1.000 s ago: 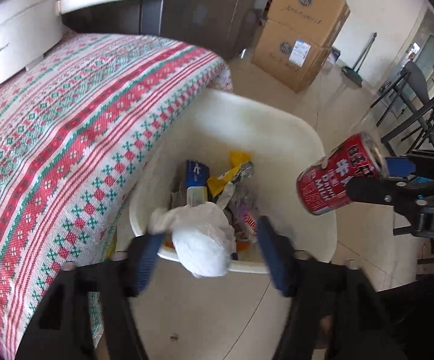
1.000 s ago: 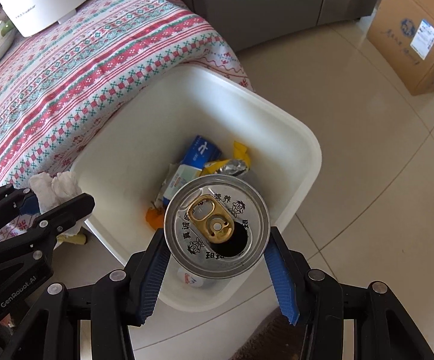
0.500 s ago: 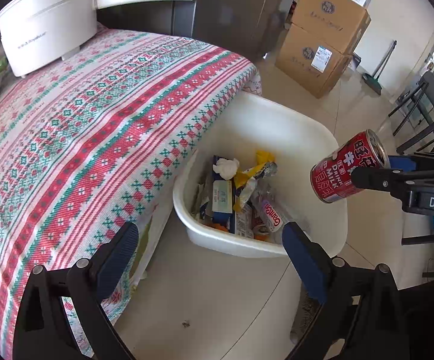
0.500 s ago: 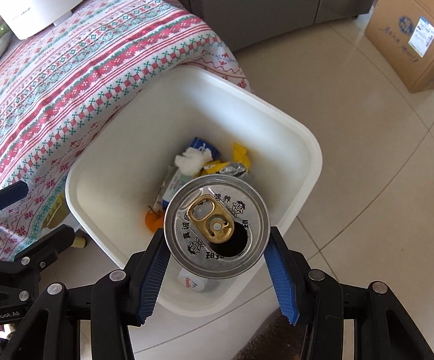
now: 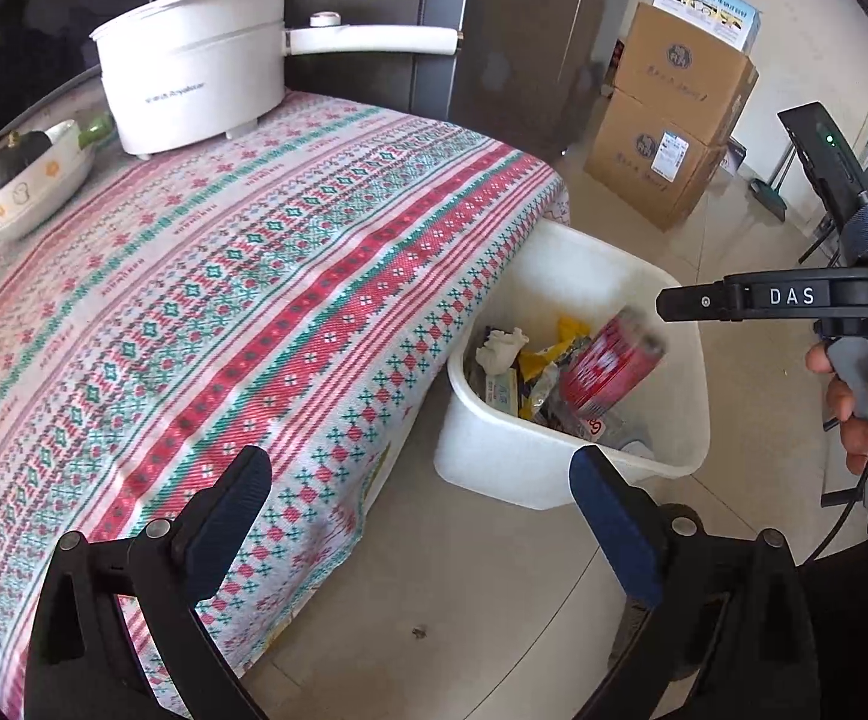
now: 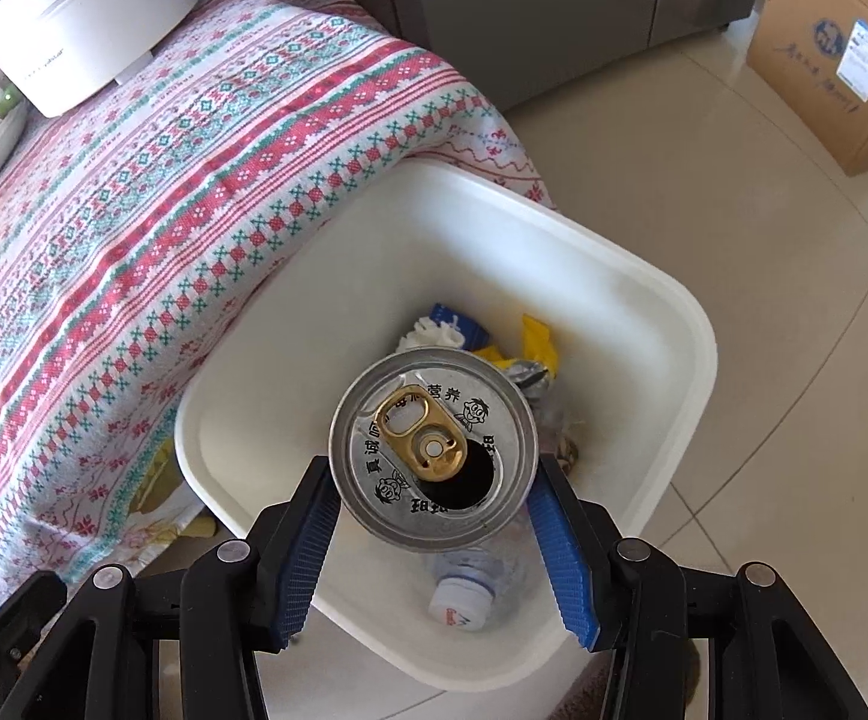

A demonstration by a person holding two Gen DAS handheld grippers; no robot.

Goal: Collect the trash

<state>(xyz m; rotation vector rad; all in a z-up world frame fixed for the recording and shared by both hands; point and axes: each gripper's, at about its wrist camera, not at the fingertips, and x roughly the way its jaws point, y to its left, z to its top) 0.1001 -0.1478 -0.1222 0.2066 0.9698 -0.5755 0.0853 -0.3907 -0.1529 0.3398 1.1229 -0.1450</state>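
Note:
A white trash bin (image 5: 683, 420) (image 6: 632, 276) stands on the floor beside the cloth-covered table (image 5: 224, 312). It holds wrappers, a crumpled tissue (image 5: 500, 349) and a plastic bottle (image 6: 464, 594). A red drink can (image 5: 611, 369) is blurred and falling into the bin; in the right wrist view its silver top (image 6: 434, 447) is between the spread blue pads, apart from them. My right gripper (image 6: 437, 540) is open above the bin and shows from the side in the left wrist view (image 5: 710, 300). My left gripper (image 5: 422, 516) is open and empty over the table's edge.
A white electric pot (image 5: 194, 90) and a bowl (image 5: 32, 186) stand at the table's far side. Cardboard boxes (image 5: 674, 120) and a grey fridge (image 5: 512, 30) stand beyond the bin. Tiled floor (image 5: 434, 630) lies in front.
The left gripper dropped the tissue into the bin and drew back over the table. The right gripper opened and the can fell from it toward the bin.

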